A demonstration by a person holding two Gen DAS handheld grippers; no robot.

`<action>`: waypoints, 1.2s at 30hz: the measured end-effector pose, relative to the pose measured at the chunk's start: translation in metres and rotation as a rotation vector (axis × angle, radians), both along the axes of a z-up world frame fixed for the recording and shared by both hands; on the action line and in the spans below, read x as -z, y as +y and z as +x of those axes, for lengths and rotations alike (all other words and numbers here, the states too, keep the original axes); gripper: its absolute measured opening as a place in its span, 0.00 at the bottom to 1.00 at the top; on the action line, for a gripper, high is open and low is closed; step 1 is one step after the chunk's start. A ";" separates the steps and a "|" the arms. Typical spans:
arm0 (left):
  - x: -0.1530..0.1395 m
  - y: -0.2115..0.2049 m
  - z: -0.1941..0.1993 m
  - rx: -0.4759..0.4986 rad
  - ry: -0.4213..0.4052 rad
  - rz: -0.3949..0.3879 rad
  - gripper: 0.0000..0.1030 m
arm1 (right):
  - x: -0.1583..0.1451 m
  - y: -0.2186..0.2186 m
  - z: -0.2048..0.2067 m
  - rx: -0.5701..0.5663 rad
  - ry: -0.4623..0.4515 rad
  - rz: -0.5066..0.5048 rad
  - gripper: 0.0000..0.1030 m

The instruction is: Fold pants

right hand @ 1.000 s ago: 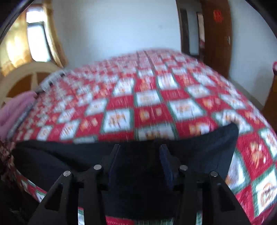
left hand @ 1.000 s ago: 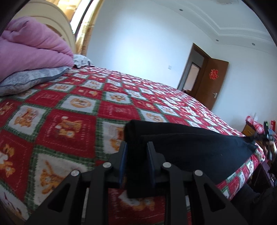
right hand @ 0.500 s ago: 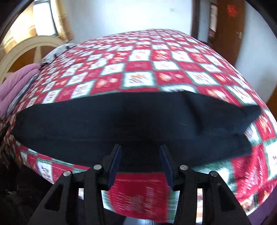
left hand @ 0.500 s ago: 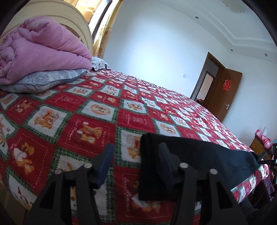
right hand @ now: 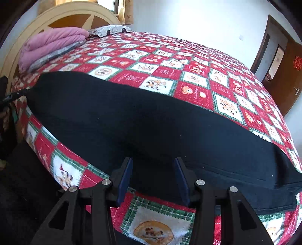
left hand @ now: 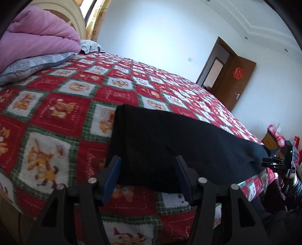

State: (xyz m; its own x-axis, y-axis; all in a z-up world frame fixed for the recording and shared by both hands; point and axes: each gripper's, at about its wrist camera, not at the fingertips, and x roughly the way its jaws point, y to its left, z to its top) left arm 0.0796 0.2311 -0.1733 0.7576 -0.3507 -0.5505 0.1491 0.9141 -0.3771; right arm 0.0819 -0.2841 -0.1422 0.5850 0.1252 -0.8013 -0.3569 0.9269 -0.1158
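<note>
The black pants (left hand: 169, 139) lie flat in a long strip along the near edge of the bed; they also show in the right wrist view (right hand: 151, 120). My left gripper (left hand: 148, 177) is open and empty, just short of the strip's left end. My right gripper (right hand: 152, 177) is open and empty over the near edge of the pants, towards their right end. The right gripper's body (left hand: 279, 162) shows past the far end of the pants in the left wrist view.
The bed has a red, white and green patterned cover (right hand: 188, 64). A folded pink blanket (left hand: 34, 41) on a grey pillow (left hand: 32, 64) lies by the cream headboard (right hand: 71, 17). A brown door (left hand: 236, 81) stands open at the far wall.
My left gripper opened and let go of the pants' end, then drew back a little. My right gripper pulled back towards the bed's near edge and stays open.
</note>
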 end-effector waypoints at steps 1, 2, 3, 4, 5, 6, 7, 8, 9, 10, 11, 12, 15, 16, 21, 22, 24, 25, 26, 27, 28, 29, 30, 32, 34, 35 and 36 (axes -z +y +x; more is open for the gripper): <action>0.002 -0.003 0.004 -0.008 0.019 0.021 0.58 | 0.000 -0.002 -0.001 0.004 0.000 0.003 0.46; 0.003 -0.004 0.005 -0.013 0.027 0.028 0.56 | 0.001 -0.004 -0.002 0.011 0.001 0.015 0.46; 0.004 -0.004 0.006 -0.019 0.025 0.028 0.53 | 0.001 -0.006 -0.002 0.018 0.002 0.023 0.46; 0.004 -0.003 0.006 -0.035 0.026 0.037 0.37 | 0.001 -0.009 -0.003 0.025 0.002 0.031 0.46; 0.004 -0.002 0.007 -0.040 0.031 0.041 0.22 | 0.001 -0.010 -0.003 0.032 0.001 0.038 0.46; 0.004 0.000 0.008 -0.040 0.037 0.032 0.13 | 0.001 -0.012 -0.003 0.042 -0.001 0.046 0.46; 0.003 0.003 0.007 -0.041 0.037 0.029 0.08 | 0.001 -0.014 -0.003 0.049 -0.002 0.050 0.46; 0.000 0.005 0.005 -0.044 0.031 0.037 0.07 | 0.001 -0.015 -0.003 0.056 -0.003 0.058 0.46; -0.003 0.006 0.004 -0.049 0.021 0.051 0.07 | 0.001 -0.017 -0.002 0.066 -0.005 0.073 0.46; -0.007 0.006 0.003 -0.052 0.012 0.067 0.07 | 0.001 -0.017 -0.002 0.071 -0.007 0.080 0.46; -0.013 0.007 0.002 -0.055 0.000 0.091 0.07 | 0.001 -0.017 -0.002 0.080 -0.011 0.091 0.46; -0.018 0.007 0.001 -0.056 -0.010 0.109 0.07 | 0.000 -0.019 -0.002 0.093 -0.015 0.100 0.46; -0.027 0.012 0.001 -0.073 -0.027 0.157 0.07 | -0.004 -0.022 -0.003 0.114 -0.039 0.114 0.46; -0.024 0.015 0.003 -0.077 -0.018 0.147 0.07 | -0.005 -0.022 -0.003 0.117 -0.047 0.115 0.46; 0.003 0.018 0.007 -0.056 0.052 0.099 0.07 | -0.006 -0.023 -0.006 0.110 -0.079 0.064 0.48; 0.003 0.019 0.006 -0.056 0.051 0.091 0.07 | -0.005 -0.022 -0.008 0.099 -0.090 0.031 0.51; 0.000 0.021 0.007 -0.053 0.043 0.068 0.07 | -0.002 -0.018 -0.013 0.065 -0.122 -0.044 0.53; -0.002 0.022 0.007 -0.051 0.039 0.064 0.07 | -0.001 -0.017 -0.015 0.049 -0.131 -0.070 0.53; -0.003 0.021 0.006 -0.048 0.035 0.062 0.07 | 0.001 -0.015 -0.017 0.030 -0.138 -0.097 0.53; -0.003 0.021 0.006 -0.047 0.034 0.063 0.07 | 0.003 -0.014 -0.017 0.023 -0.141 -0.111 0.53; -0.002 0.021 0.006 -0.046 0.034 0.060 0.07 | 0.004 -0.014 -0.016 0.018 -0.143 -0.123 0.53; -0.002 0.020 0.007 -0.045 0.036 0.056 0.07 | 0.005 -0.012 -0.014 0.008 -0.146 -0.131 0.53; -0.001 0.021 0.007 -0.046 0.038 0.053 0.07 | 0.005 -0.011 -0.012 -0.002 -0.150 -0.131 0.53; -0.001 0.022 0.008 -0.047 0.038 0.042 0.07 | 0.006 -0.005 -0.008 -0.027 -0.181 -0.151 0.53; -0.001 0.023 0.008 -0.047 0.038 0.032 0.07 | 0.010 0.004 -0.002 -0.053 -0.191 -0.204 0.53; -0.001 0.024 0.009 -0.047 0.037 0.029 0.07 | 0.015 0.010 0.002 -0.077 -0.185 -0.233 0.53; -0.001 0.024 0.009 -0.046 0.037 0.027 0.07 | 0.019 0.015 0.005 -0.099 -0.176 -0.250 0.53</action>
